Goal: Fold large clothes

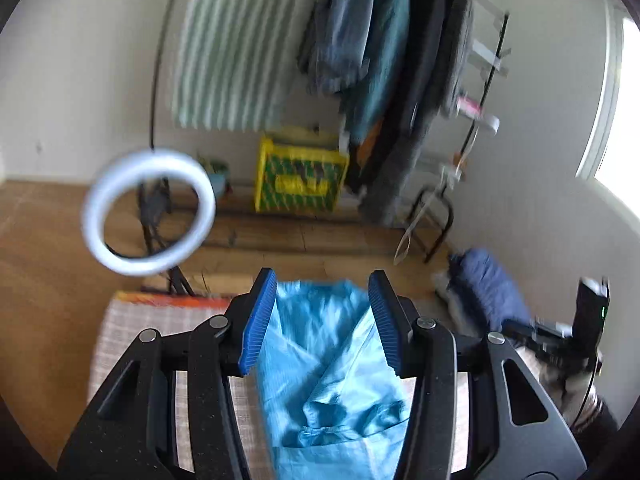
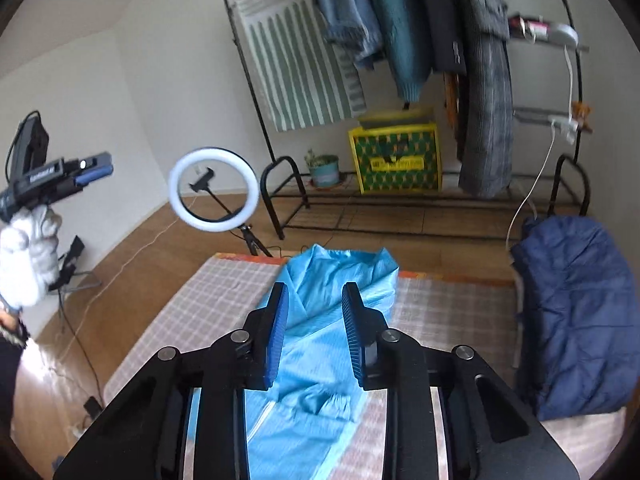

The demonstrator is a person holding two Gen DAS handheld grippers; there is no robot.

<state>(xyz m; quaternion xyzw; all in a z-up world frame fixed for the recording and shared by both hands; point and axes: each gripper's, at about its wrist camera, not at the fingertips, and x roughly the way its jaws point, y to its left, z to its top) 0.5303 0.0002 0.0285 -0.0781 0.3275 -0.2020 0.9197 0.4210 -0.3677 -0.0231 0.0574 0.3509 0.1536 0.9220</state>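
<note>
A light blue garment [image 2: 320,344] lies lengthwise on a checked mat [image 2: 208,304], partly folded into a long strip; it also shows in the left wrist view [image 1: 332,364]. My left gripper [image 1: 322,316] is open and empty, held above the garment. It also shows at the far left of the right wrist view [image 2: 94,172], raised in a white-gloved hand. My right gripper [image 2: 314,332] is open and empty, above the middle of the garment. The right gripper also shows at the right edge of the left wrist view [image 1: 568,336].
A dark blue padded jacket [image 2: 576,312] lies on the mat's right side. A ring light on a tripod [image 2: 214,196] stands beyond the mat's far left corner. A clothes rack with hanging clothes [image 2: 440,40] and a yellow-green bag [image 2: 396,160] stand by the far wall.
</note>
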